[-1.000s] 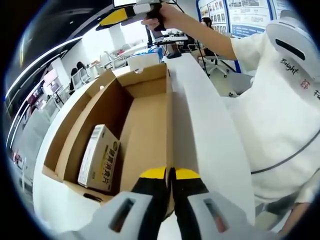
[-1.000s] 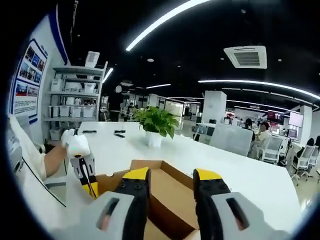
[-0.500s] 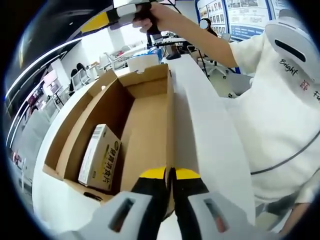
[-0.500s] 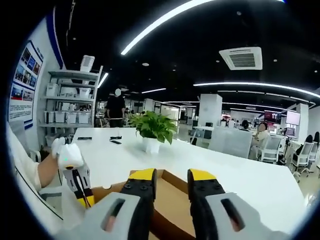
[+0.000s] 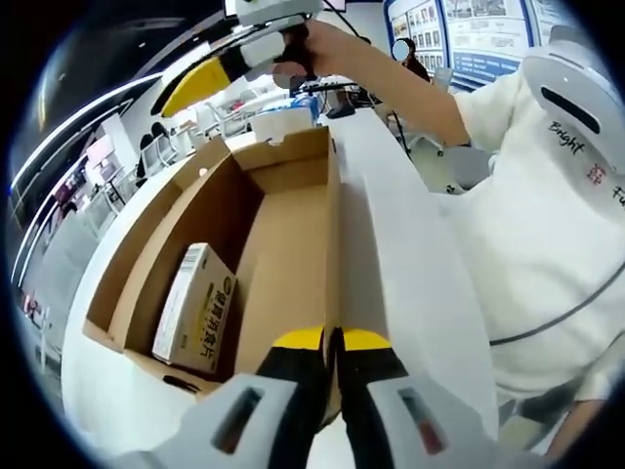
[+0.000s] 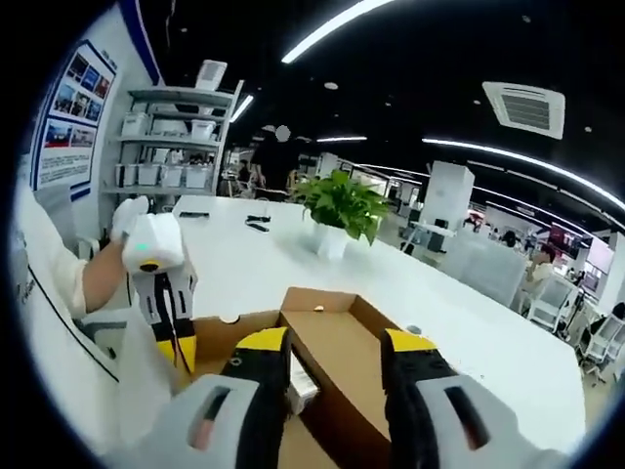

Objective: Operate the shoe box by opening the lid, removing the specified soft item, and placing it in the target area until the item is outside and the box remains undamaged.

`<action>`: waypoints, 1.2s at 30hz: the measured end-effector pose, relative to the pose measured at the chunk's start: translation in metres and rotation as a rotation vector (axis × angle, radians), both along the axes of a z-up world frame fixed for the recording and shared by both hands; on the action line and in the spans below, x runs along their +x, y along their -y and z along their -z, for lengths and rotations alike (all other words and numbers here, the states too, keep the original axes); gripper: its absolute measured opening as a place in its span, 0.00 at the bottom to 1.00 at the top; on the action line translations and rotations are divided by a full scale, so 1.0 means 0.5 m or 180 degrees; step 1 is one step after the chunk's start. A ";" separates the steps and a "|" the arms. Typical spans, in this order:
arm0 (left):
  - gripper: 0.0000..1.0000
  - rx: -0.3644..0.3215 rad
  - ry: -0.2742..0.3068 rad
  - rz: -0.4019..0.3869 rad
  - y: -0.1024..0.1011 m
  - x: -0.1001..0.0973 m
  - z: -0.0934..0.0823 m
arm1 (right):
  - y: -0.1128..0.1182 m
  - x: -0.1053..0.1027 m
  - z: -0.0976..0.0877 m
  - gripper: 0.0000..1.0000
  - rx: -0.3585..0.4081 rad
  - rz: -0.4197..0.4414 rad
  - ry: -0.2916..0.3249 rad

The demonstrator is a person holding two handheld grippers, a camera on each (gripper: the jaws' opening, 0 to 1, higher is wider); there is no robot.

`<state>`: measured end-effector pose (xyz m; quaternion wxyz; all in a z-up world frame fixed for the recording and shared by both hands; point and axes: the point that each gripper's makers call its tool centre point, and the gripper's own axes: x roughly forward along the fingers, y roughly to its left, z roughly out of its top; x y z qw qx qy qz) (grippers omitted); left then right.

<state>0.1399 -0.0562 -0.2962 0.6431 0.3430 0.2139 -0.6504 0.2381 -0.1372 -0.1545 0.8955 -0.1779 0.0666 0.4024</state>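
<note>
Item: a small printed carton lies on its long side on the floor of the shoe box, against the wall far from the lid; whether it is the soft item named, I cannot tell.
Shoe box: brown cardboard, open, standing on a white table; its corner also shows in the right gripper view.
Lid: the white lid is folded back and stands along the box's hinge side, next to the person's white shirt.
Left gripper: jaws pressed together on the lid's edge where it meets the box wall, holding the lid back.
Right gripper: jaws spread and holding nothing, raised above the far end of the box; seen from the left gripper view held high in the person's hand.
Surroundings: a potted plant farther along the table, shelving by the wall.
Step in hand: reaching in. Judgement: lower the right gripper straight down over the carton, jaws across its narrow width, clear of the cardboard walls; hold the lid steady without bending its hinge.
</note>
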 end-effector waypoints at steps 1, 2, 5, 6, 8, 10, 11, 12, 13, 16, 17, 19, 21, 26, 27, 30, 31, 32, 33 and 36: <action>0.03 -0.0003 -0.0003 0.0000 0.000 0.000 0.000 | -0.005 0.000 0.006 0.31 -0.0077 -0.0017 -0.0012; 0.03 -0.0007 -0.0002 0.0005 0.000 0.000 0.000 | -0.007 0.002 0.008 0.32 -0.0134 0.0039 -0.0005; 0.03 -0.0026 0.0002 0.0011 0.000 0.000 -0.001 | -0.010 0.007 0.000 0.31 -0.0223 0.0143 0.0161; 0.03 -0.0027 0.0000 0.0012 0.000 0.000 -0.001 | -0.006 0.009 -0.003 0.31 -0.0171 0.0159 0.0173; 0.03 -0.0017 0.0002 0.0014 0.001 0.000 -0.001 | 0.000 0.007 -0.001 0.30 0.0005 0.0142 0.0090; 0.03 0.0001 -0.0001 0.0011 0.002 -0.001 0.000 | 0.016 0.008 0.008 0.30 0.0103 0.0173 0.0059; 0.03 0.0010 -0.0006 0.0004 0.002 -0.001 0.000 | 0.022 0.008 0.006 0.30 0.0198 0.0191 0.0062; 0.03 0.0011 -0.0007 0.0003 0.002 -0.001 0.000 | 0.030 0.008 0.004 0.29 0.0291 0.0200 0.0079; 0.03 0.0011 -0.0010 0.0002 0.002 -0.001 0.000 | 0.033 0.009 -0.001 0.28 0.0379 0.0214 0.0108; 0.03 0.0004 -0.0007 -0.0002 0.002 -0.001 0.000 | 0.027 0.005 0.005 0.29 0.0475 0.0182 -0.0004; 0.03 0.0000 -0.0008 0.0000 0.002 -0.001 0.000 | 0.023 0.003 0.008 0.30 0.0460 0.0183 0.0008; 0.03 -0.0001 -0.0013 -0.0001 0.002 0.000 0.000 | 0.014 0.004 0.013 0.32 0.0309 0.0188 0.0140; 0.03 0.0002 -0.0010 0.0002 0.002 0.000 0.000 | 0.013 0.011 0.015 0.32 0.0209 0.0234 0.0264; 0.03 -0.0001 -0.0016 -0.0007 0.000 0.000 0.000 | 0.000 0.006 0.016 0.27 0.0274 0.0169 0.0276; 0.03 -0.0003 -0.0022 -0.0012 0.000 0.000 0.000 | -0.001 0.006 0.019 0.27 0.0268 0.0147 0.0258; 0.03 -0.0010 -0.0007 -0.0009 0.001 0.001 0.000 | -0.002 0.011 0.035 0.27 0.0187 0.0142 0.0224; 0.03 -0.0007 -0.0007 -0.0010 0.000 0.001 0.000 | -0.002 0.012 0.038 0.27 0.0162 0.0142 0.0220; 0.03 -0.0011 -0.0009 -0.0005 0.000 0.001 0.000 | -0.004 0.013 0.046 0.27 0.0097 0.0128 0.0218; 0.03 -0.0012 -0.0010 0.0000 0.001 0.001 0.000 | -0.007 0.013 0.054 0.27 0.0018 0.0101 0.0253; 0.03 -0.0010 -0.0016 0.0007 0.000 0.001 0.000 | -0.009 0.019 0.068 0.26 -0.0062 0.0123 0.0228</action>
